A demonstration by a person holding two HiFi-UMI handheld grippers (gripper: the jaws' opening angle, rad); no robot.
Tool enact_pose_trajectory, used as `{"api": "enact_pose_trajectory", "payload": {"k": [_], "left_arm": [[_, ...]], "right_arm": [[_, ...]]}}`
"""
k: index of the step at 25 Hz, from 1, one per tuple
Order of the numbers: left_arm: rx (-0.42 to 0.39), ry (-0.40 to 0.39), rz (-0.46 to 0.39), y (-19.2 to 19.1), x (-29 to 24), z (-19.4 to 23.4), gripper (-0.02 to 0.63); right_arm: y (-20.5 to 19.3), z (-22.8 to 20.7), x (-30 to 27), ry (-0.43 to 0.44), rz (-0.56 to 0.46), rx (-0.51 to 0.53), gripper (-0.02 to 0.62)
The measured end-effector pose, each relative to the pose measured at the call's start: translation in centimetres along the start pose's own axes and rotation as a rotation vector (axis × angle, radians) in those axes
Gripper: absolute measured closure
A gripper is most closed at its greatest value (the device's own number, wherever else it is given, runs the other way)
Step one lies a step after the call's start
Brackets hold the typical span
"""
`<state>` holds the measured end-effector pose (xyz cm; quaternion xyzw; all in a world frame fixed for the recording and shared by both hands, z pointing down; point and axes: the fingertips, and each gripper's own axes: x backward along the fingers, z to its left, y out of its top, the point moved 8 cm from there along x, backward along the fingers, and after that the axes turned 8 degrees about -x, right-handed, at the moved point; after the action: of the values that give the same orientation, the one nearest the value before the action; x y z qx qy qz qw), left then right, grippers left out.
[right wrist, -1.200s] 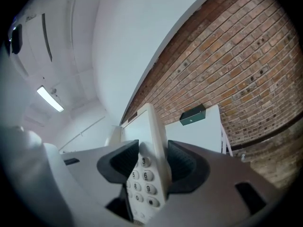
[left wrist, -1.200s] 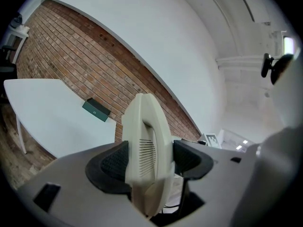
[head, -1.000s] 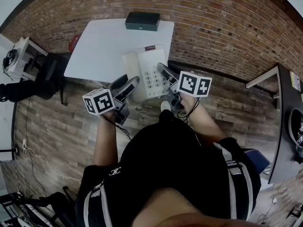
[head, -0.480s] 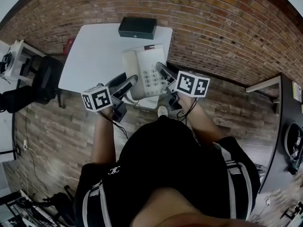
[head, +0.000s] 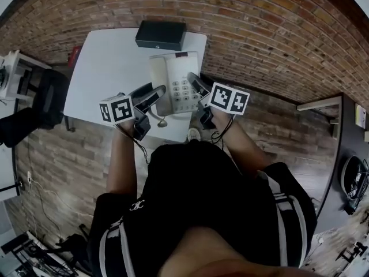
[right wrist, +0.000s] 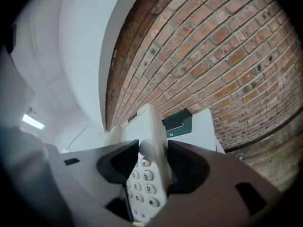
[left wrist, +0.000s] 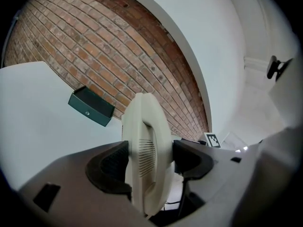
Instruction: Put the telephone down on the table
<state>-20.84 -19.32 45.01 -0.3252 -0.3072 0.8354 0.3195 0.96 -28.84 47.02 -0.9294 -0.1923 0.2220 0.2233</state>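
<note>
A cream telephone (head: 172, 81) with a grey keypad is held between my two grippers over the near right part of the white table (head: 106, 68). My left gripper (head: 153, 95) is shut on its left, handset side (left wrist: 144, 126). My right gripper (head: 195, 84) is shut on its right edge, beside the keypad (right wrist: 142, 186). In the left gripper view the jaws (left wrist: 149, 162) press both faces of the phone's edge. In the right gripper view the jaws (right wrist: 152, 162) do the same. I cannot tell whether the phone touches the tabletop.
A dark green box (head: 161, 34) (left wrist: 91, 106) (right wrist: 177, 120) lies at the table's far edge against the brick wall. A cord end (head: 162, 122) dangles under the phone. A dark bag (head: 49, 94) sits left of the table, with other desks at both sides.
The person has stepped closer to the table. Both grippers have carried the telephone forward, so it now sits further over the tabletop and nearer the dark box.
</note>
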Motion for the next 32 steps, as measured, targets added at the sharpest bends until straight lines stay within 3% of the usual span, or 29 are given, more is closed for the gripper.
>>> {"api": "enact_pose_trajectory", "payload": {"k": [16,26,32], "left_arm": [[0.098,-0.158,0.268,-0.2,-6.9,11.8,0.311],[0.133,-0.172,0.392,-2.0,-11.1,16.1,0.313],[0.153,-0.170,0.420,-2.9,-12.8,17.5,0.314]], "right_arm": [[-3.7,-6.9,-6.8,-0.254,-0.079,-0.203,0.422],[-5.5,-11.4,-9.2,-0.364,-0.083,-0.293,0.422],[-5.7,-13.2,-10.1,-0.401,-0.076,-0.313,0.422]]}}
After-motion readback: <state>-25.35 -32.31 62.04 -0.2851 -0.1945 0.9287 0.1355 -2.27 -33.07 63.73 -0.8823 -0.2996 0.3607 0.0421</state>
